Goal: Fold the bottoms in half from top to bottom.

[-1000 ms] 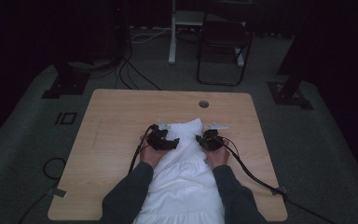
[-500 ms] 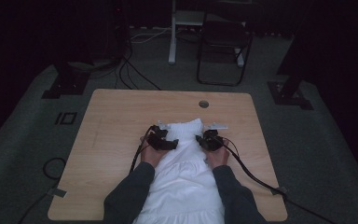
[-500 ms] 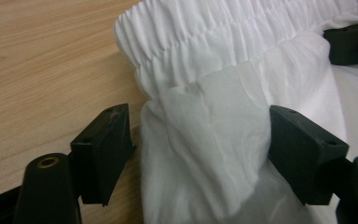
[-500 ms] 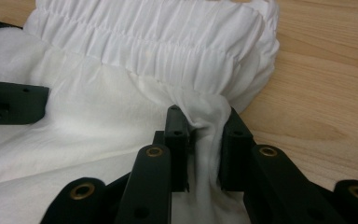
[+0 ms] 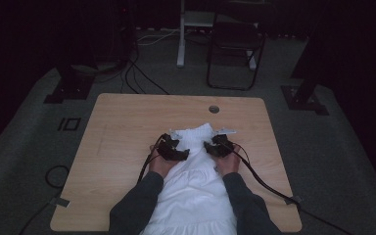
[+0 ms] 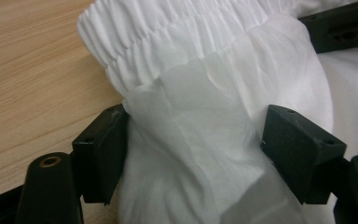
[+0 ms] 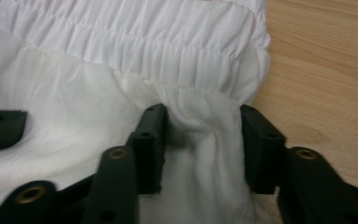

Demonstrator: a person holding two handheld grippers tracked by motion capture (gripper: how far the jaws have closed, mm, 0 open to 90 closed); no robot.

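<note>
On the wooden surface, toward the person's edge, a white garment lies spread flat, its gathered, elasticated band at the far end and its skirt running back between the two forearms. The left gripper sits at the garment's left side just below that band; its fingers stand wide with a thick fold of white cloth bunched between them, touching both pads. The right gripper sits at the opposite side, well matched in height. Its fingers have just been opening, and a narrow ridge of cloth stands between them, loose rather than squeezed. Black cables trail from both grippers toward the near edge.
</note>
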